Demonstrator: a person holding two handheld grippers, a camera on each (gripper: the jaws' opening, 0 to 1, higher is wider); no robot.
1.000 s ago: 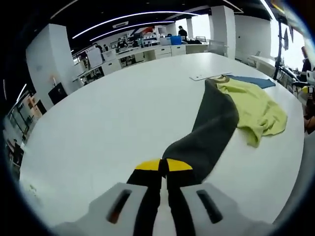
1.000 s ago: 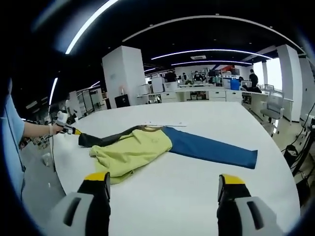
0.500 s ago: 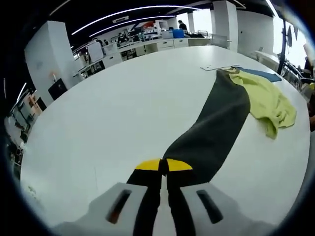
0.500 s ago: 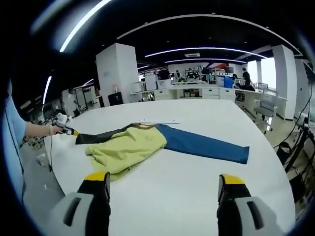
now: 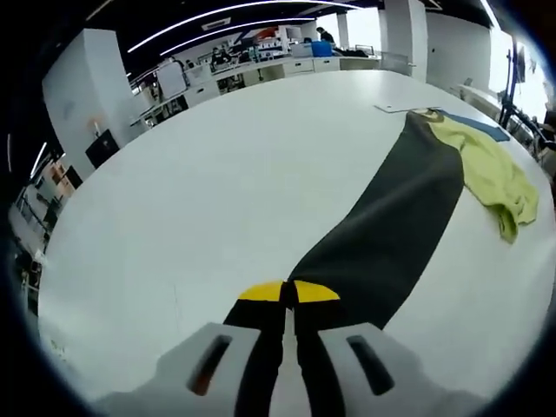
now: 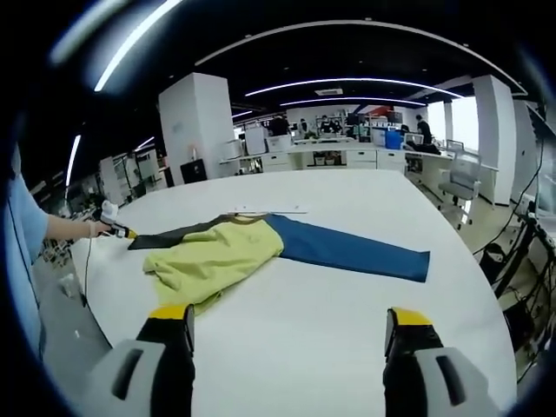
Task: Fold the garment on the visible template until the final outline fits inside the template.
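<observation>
The left tongs (image 5: 289, 294) are clenched on the cuff of the garment's dark sleeve (image 5: 391, 226), which runs taut across the white counter (image 5: 217, 174) to the crumpled yellow body (image 5: 491, 174). The right tongs (image 6: 288, 328) hang released above the counter, the garment (image 6: 213, 261) lying beyond them, its blue sleeve (image 6: 352, 252) spread flat on the far side from the dark one.

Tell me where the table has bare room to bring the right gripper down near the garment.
Bare white table lies between the open right gripper and the blue sleeve; more beyond the sleeve's far edge. It is crowded at the bunched yellow body and the dark sleeve pinched by the left gripper.
</observation>
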